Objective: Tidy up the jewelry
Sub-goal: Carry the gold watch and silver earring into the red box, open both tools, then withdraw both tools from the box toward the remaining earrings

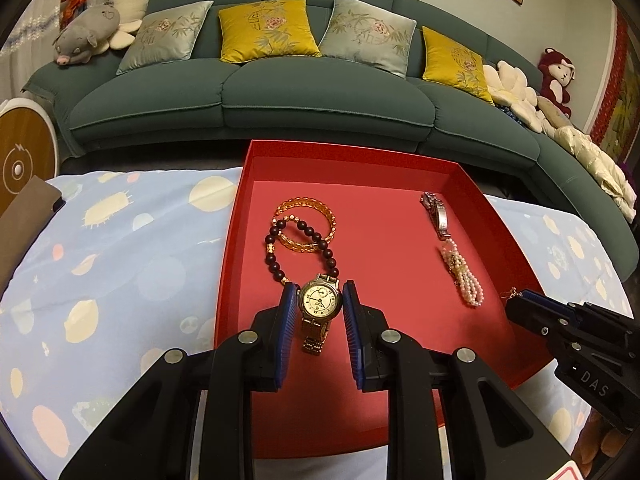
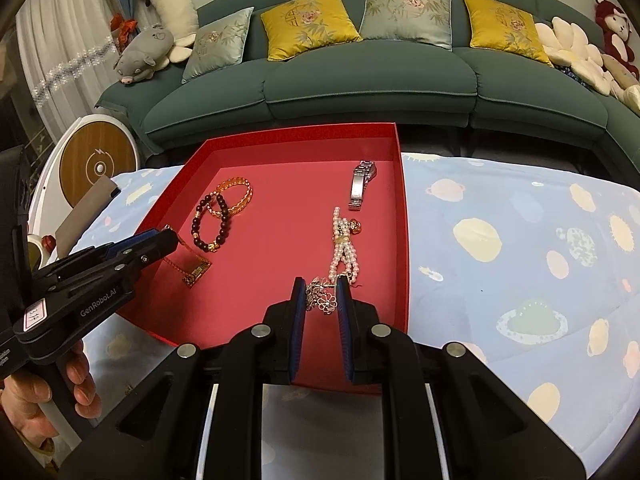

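- Two pairs of tongs are loaded over the red cardboard tray (image 1: 496, 216) on the counter: my left tongs (image 1: 320, 300) grasp the gold-faced wristwatch (image 1: 319, 307) by its case, and my right tongs (image 2: 320, 294) are clenched on a silver flower-link chain (image 2: 322, 300).
- I'd lower the watch flat, clear of the dark wooden bead bracelet (image 1: 298, 248) just beyond it.
- The chain nearly touches the white pearl strand (image 2: 343, 254); I'd set it aside to avoid tangling.
- Releasing low stops either piece from bouncing.
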{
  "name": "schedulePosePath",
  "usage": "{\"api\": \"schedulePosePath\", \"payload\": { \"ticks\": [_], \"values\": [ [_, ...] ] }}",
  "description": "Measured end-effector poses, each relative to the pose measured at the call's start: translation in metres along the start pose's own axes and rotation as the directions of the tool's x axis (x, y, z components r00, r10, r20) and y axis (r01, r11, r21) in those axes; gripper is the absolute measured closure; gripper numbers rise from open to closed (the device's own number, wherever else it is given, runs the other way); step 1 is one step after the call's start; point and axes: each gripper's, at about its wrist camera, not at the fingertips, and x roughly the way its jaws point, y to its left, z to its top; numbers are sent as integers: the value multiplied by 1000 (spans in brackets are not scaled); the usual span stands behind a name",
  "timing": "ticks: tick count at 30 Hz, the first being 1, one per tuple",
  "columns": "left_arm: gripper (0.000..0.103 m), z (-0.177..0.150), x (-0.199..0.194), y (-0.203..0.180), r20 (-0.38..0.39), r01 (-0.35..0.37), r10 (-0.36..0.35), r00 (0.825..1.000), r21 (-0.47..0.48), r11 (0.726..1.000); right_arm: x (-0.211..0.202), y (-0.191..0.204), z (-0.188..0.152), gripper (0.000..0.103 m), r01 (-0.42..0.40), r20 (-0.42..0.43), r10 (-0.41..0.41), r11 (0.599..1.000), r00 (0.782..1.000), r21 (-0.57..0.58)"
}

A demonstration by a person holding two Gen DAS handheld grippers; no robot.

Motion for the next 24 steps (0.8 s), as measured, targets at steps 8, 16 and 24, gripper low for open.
{"api": "schedulePosePath", "payload": {
  "ticks": [8,16,24],
  "values": [
    [68,1,-5,9,-1,-27,27,1000,-33,999,-1,-5,-1,78,2,3,-2,1000,1000,21],
    [66,10,-51,13,88,15,-6,996,-95,995,-43,-4,5,68,-37,89,33,998,996,41],
    [58,-19,-108,14,113,-3,12,994,-84,996,-88,10,-27,68,-98,98,96,995,991,19]
  ]
}}
